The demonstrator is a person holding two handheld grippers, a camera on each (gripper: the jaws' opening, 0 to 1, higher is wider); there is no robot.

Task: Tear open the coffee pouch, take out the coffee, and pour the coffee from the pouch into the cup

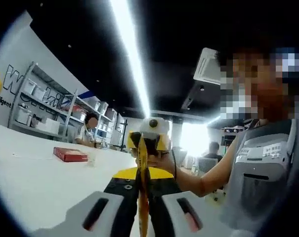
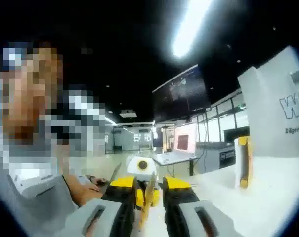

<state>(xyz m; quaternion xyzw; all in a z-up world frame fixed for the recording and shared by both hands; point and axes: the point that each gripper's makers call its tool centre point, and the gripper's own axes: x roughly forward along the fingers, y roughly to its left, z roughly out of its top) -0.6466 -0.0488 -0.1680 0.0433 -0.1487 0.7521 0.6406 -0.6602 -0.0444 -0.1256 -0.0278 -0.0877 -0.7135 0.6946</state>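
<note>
**Pouch pinched between both tongs, held in the air**

Left gripper view: the left tongs are clenched on the coffee pouch, seen edge-on as a thin yellow strip rising between the two jaws. Facing them from beyond, the right tongs grip the far end of the same strip, with a person's hand behind them. White counter lies below and to the left; a red box rests on it, well apart from the pouch. Shelving stands along the wall behind.

Right gripper view: the right tongs are closed on the pouch, again a narrow yellowish edge. The left tongs meet it from the opposite side. A yellow upright object stands on the counter off to the right; what it is, I cannot tell.
</note>
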